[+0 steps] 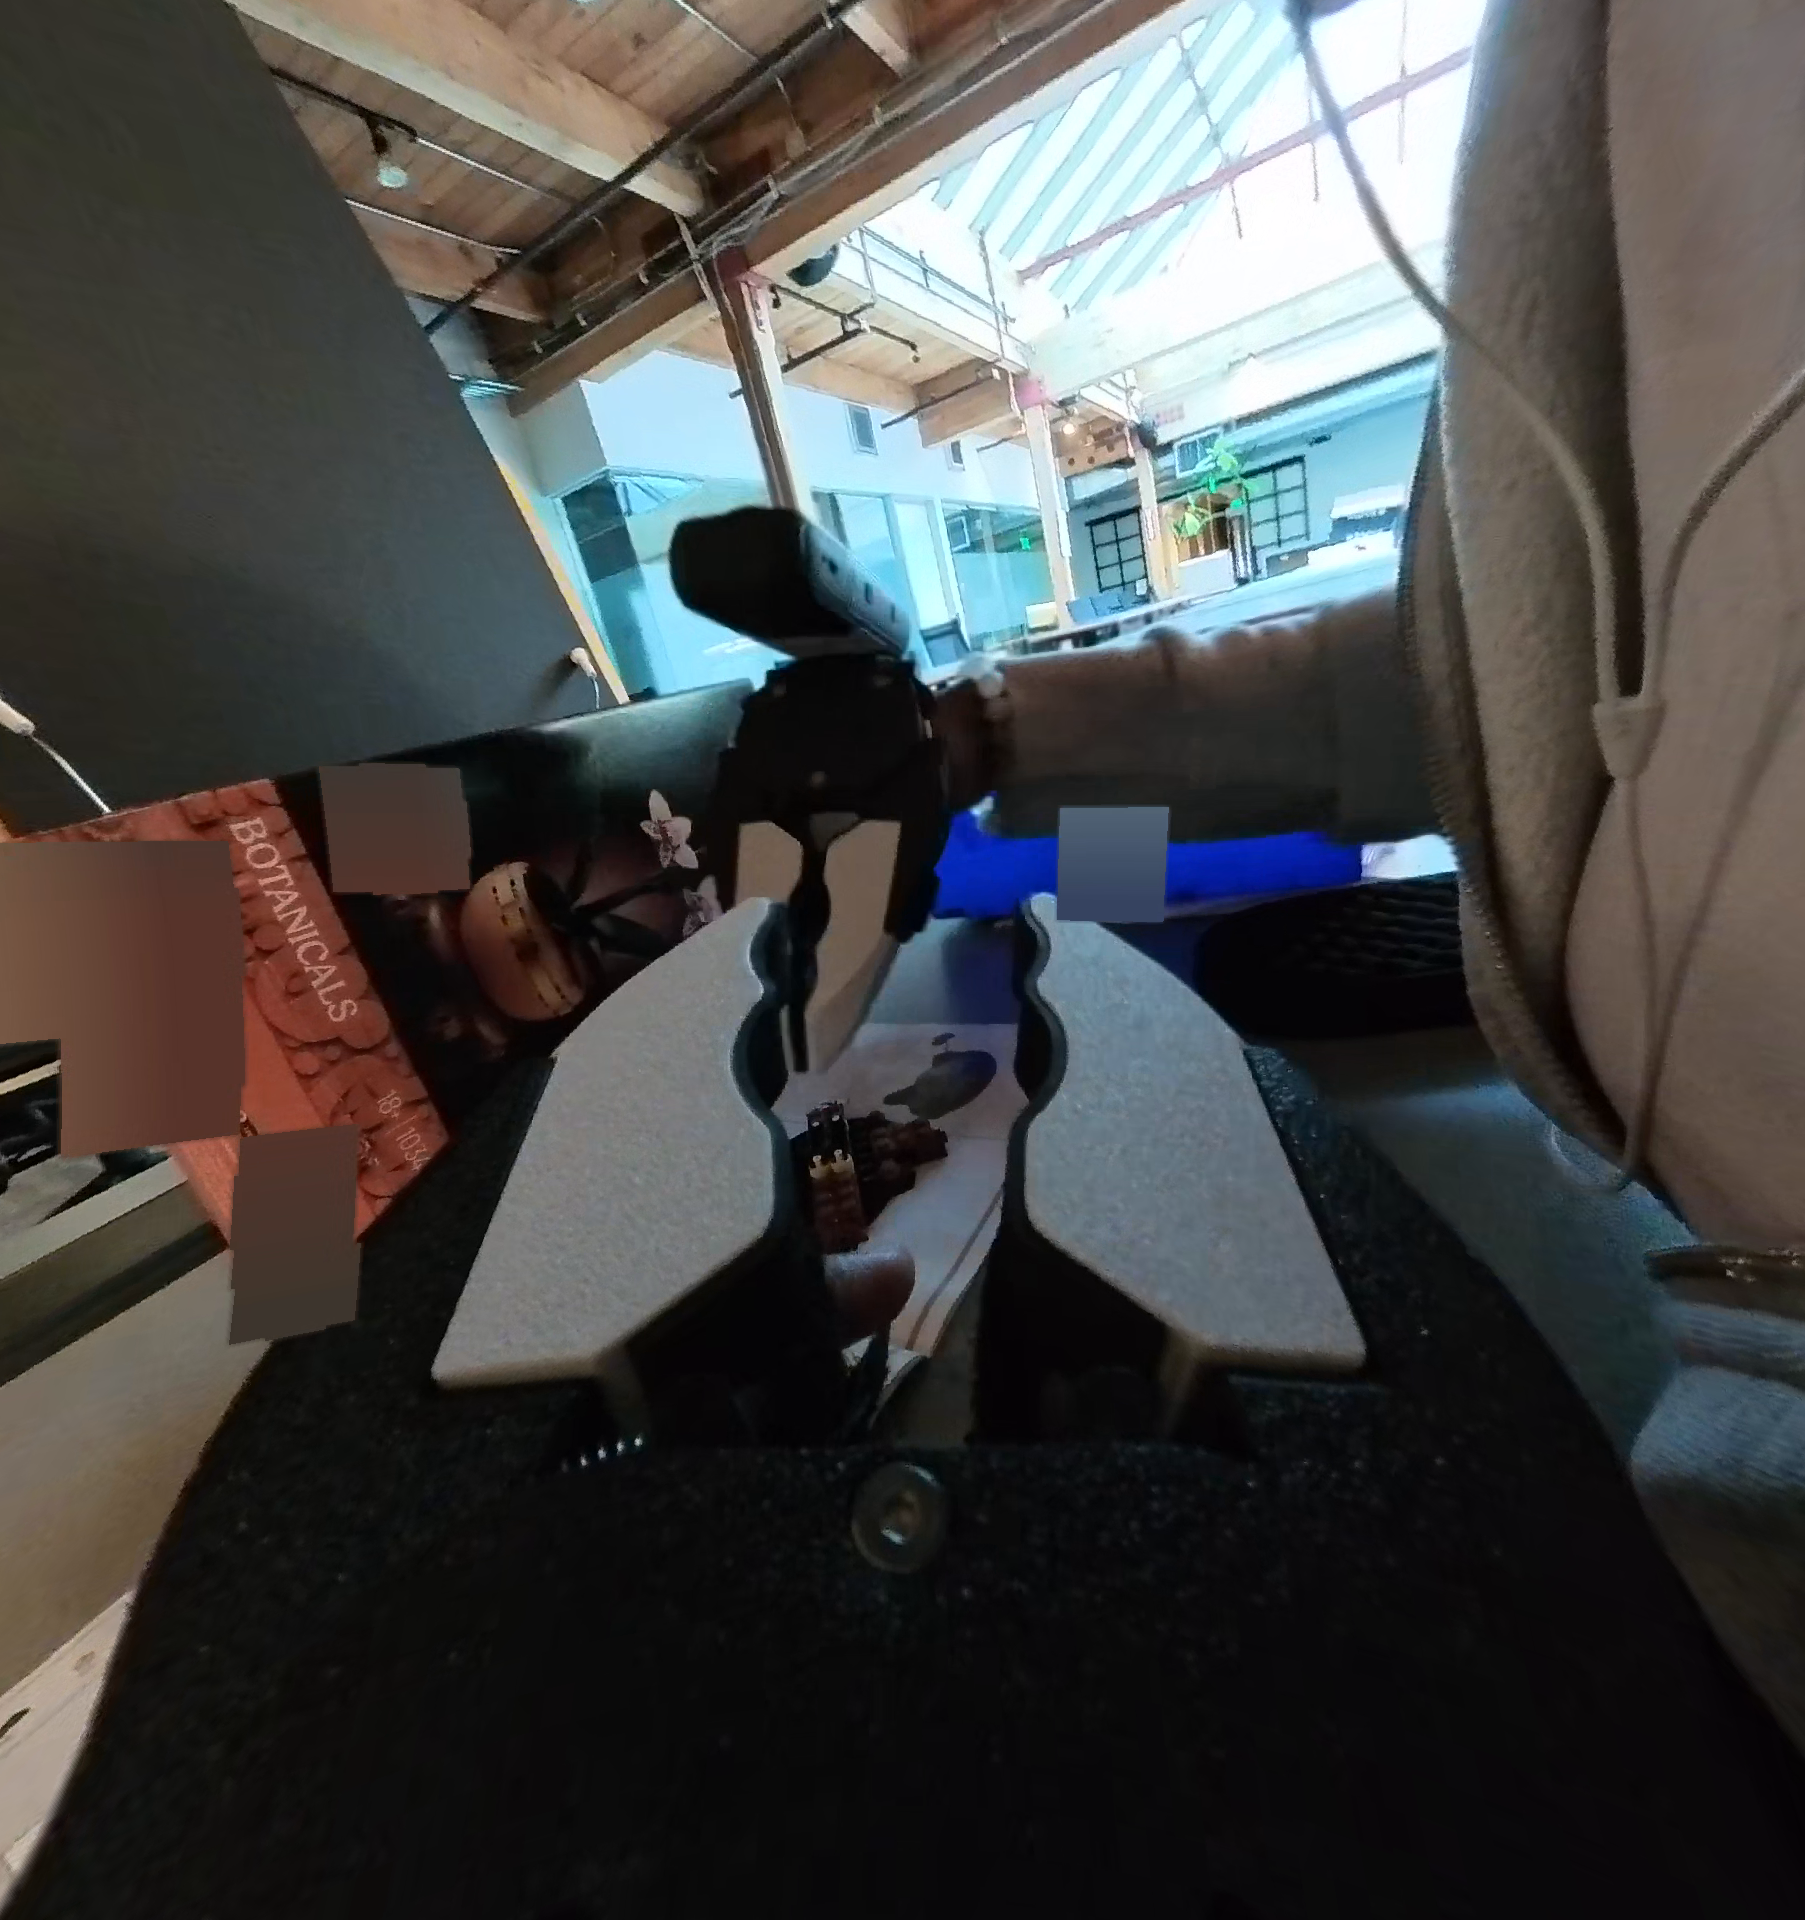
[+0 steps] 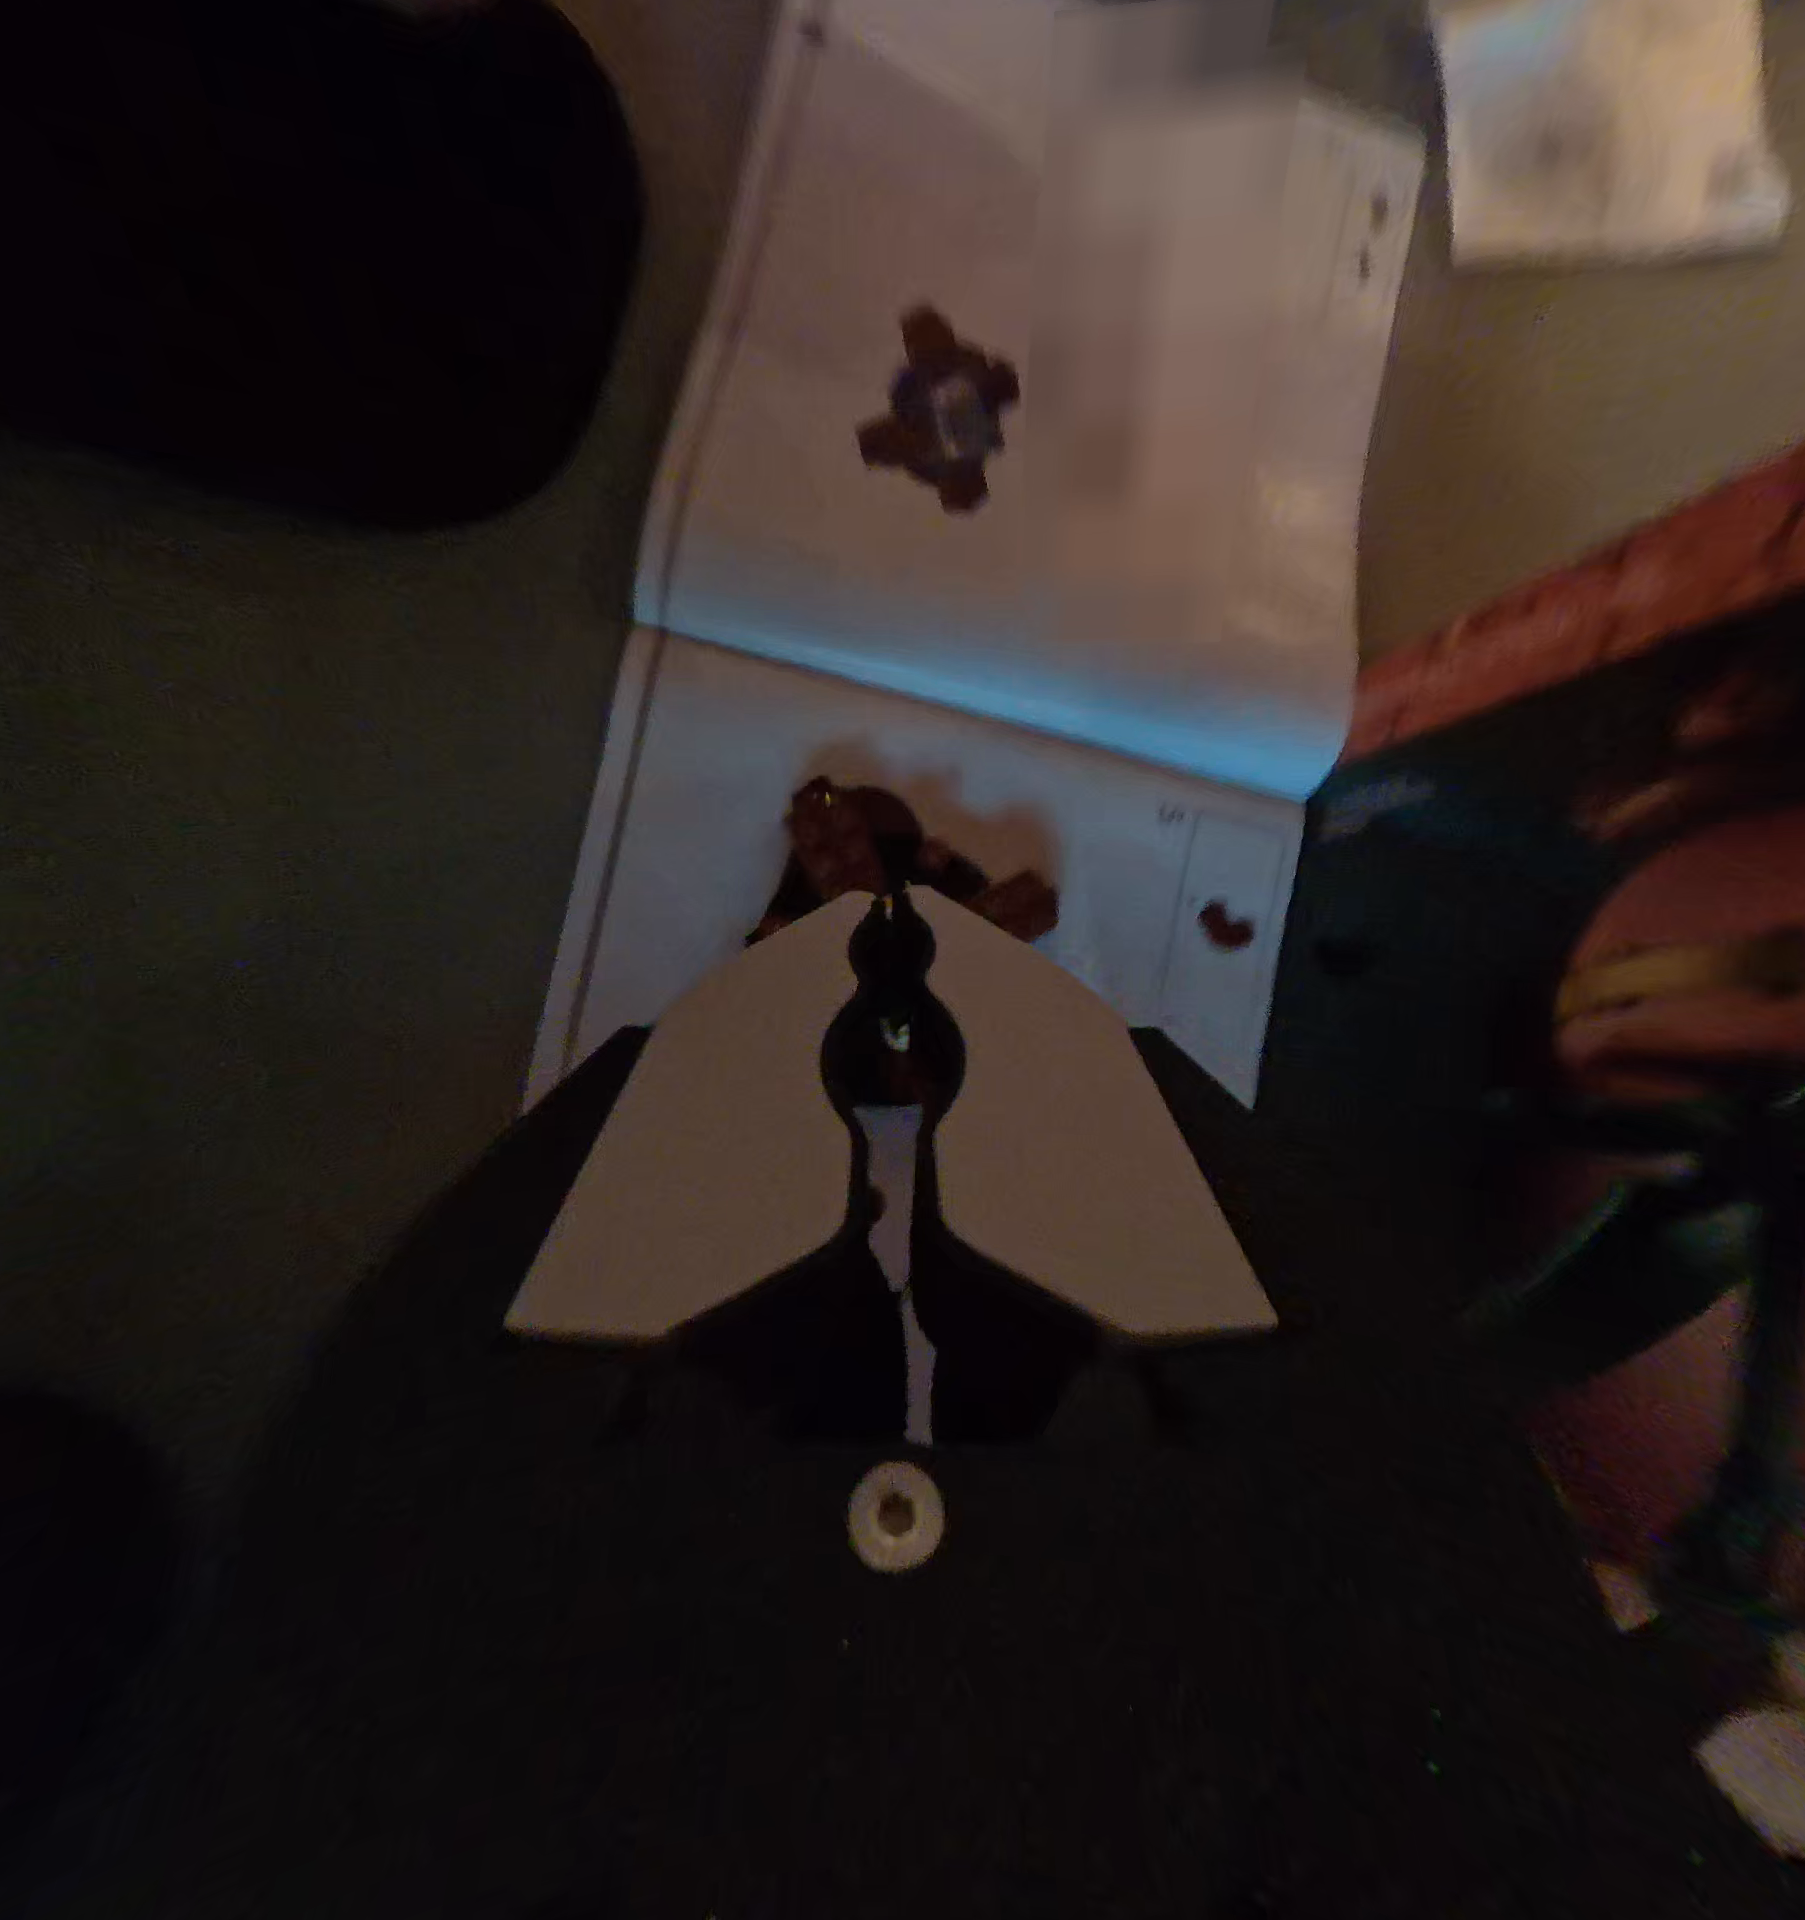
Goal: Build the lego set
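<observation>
From the left wrist view, the left gripper (image 1: 893, 997) is standing with its fingers (image 1: 669, 1091) well apart and nothing pressed between them. Seen through the gap, a small brown brick model (image 1: 844, 1164) is sitting on an open white booklet (image 1: 939, 1174) on the grey table (image 1: 1449, 1164). The right gripper (image 1: 810, 997) is reaching down from the far side, its fingers drawn together. A printed box (image 1: 378, 997) in orange and black is standing to the left; whether anything is inside cannot be told. A person's beige sleeve (image 1: 1189, 717) is stretching across behind.

From the right wrist view, dim and blurred, the right gripper (image 2: 900, 909) is showing its fingers (image 2: 742, 1122) closed together, tips just above the brick model (image 2: 856, 831) on the booklet (image 2: 981, 582). Whether they are pinching a piece cannot be told. The box (image 2: 1604, 831) is lying at the right.
</observation>
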`<move>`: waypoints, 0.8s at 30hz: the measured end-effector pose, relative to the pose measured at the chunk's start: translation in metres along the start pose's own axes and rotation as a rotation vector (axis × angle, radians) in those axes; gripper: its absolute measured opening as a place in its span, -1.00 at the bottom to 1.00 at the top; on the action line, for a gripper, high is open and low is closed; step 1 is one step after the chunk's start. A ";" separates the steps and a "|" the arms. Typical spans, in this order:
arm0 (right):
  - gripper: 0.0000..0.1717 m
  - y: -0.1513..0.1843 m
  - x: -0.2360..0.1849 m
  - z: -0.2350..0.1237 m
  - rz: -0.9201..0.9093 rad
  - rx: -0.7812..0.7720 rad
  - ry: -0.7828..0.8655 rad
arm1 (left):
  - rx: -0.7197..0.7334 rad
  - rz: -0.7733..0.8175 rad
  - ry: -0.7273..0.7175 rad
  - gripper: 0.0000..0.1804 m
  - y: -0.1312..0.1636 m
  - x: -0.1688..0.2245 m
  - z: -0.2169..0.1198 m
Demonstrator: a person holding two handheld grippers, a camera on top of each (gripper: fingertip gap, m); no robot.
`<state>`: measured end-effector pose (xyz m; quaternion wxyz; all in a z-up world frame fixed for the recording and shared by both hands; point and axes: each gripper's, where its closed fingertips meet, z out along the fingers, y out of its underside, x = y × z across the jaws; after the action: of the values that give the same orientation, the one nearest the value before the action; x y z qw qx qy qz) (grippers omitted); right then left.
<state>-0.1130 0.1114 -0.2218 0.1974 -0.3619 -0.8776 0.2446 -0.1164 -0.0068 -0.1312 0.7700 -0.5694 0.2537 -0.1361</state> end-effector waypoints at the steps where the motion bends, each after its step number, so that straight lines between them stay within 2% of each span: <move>1: -1.00 0.003 0.000 0.002 0.035 -0.029 0.037 | -0.002 0.003 0.001 -0.54 0.000 0.000 0.000; 5: -1.00 0.011 0.003 0.005 0.194 -0.049 0.190 | 0.006 -0.019 -0.026 -0.56 -0.001 -0.005 -0.001; 8: -1.00 0.019 -0.002 0.008 0.381 -0.095 0.199 | 0.001 -0.055 -0.063 -0.59 0.000 -0.012 -0.001; 12: -1.00 0.025 0.000 0.011 0.510 -0.173 0.166 | -0.012 -0.058 -0.072 -0.60 0.002 -0.013 0.000; 20: -1.00 0.026 0.001 0.018 0.506 -0.343 0.095 | -0.011 -0.077 -0.097 -0.61 0.002 -0.018 -0.001; 24: -1.00 0.019 0.007 0.012 0.481 -0.291 0.119 | -0.003 -0.091 -0.109 -0.62 0.001 -0.021 -0.002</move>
<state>-0.1135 0.1246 -0.2408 0.1306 -0.5980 -0.7793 0.1341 -0.1346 0.0025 -0.1278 0.7748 -0.5881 0.1853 -0.1394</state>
